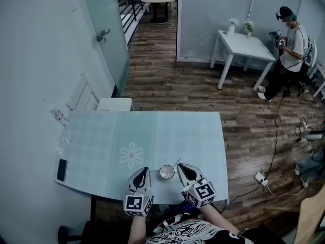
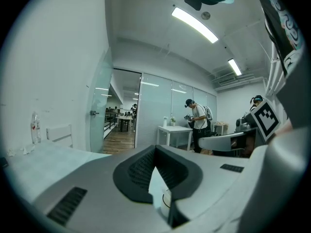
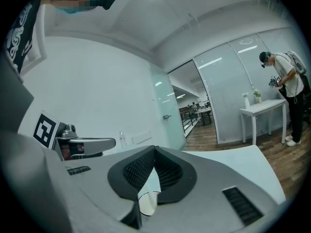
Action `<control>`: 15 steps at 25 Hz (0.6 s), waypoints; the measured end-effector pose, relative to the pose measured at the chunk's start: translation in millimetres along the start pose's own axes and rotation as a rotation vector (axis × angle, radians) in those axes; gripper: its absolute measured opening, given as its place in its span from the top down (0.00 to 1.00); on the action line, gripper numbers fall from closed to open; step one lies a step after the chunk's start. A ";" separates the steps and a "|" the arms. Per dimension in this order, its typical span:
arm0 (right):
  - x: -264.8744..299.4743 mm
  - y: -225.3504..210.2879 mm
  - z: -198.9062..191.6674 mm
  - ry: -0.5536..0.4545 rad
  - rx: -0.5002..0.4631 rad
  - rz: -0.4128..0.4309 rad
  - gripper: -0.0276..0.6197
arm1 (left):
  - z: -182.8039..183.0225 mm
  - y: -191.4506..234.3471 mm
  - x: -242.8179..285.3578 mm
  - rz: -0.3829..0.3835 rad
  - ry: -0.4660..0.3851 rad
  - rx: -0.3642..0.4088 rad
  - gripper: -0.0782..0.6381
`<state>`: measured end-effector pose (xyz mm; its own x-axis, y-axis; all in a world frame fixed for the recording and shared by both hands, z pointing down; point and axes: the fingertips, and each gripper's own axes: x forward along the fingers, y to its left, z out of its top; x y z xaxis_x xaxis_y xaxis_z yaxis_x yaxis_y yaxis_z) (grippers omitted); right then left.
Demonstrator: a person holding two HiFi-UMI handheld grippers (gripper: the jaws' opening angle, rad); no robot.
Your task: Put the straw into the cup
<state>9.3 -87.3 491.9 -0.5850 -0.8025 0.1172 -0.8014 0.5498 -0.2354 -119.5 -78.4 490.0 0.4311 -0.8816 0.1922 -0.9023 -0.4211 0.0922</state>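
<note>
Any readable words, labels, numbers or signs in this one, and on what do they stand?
No text can be read in any view.
Left marker cube and right marker cube: black-and-white square patterns only, no letters.
Patterned shirt: printed design, too blurred to read.

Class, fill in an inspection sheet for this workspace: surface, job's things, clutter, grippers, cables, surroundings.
Surface: table, pale cloth with flower print.
Job's things: cup near front edge; straw slanting at its rim, inside or not unclear.
Clutter: dark phone at left edge; bottle at far left corner.
Grippers: left gripper and right gripper shut, empty, flanking the cup.
Cables: power strip and cable on the floor, right.
Surroundings: person at a white table; wooden floor.
</note>
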 end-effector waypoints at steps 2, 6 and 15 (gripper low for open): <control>0.5 2.2 0.5 0.003 -0.010 0.002 0.94 | -1.8 -1.3 0.5 -0.001 0.009 -0.001 0.88; -2.9 1.7 4.3 -0.015 0.002 -0.004 0.94 | -3.9 -5.5 1.4 -0.006 0.021 0.001 0.88; -5.5 7.1 11.8 -0.035 -0.075 -0.014 0.94 | -5.5 -8.7 1.3 0.004 0.035 0.031 0.88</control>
<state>8.3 -81.7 478.2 -0.5701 -0.8170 0.0861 -0.8173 0.5533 -0.1610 -111.1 -74.8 494.9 0.4263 -0.8758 0.2264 -0.9036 -0.4240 0.0611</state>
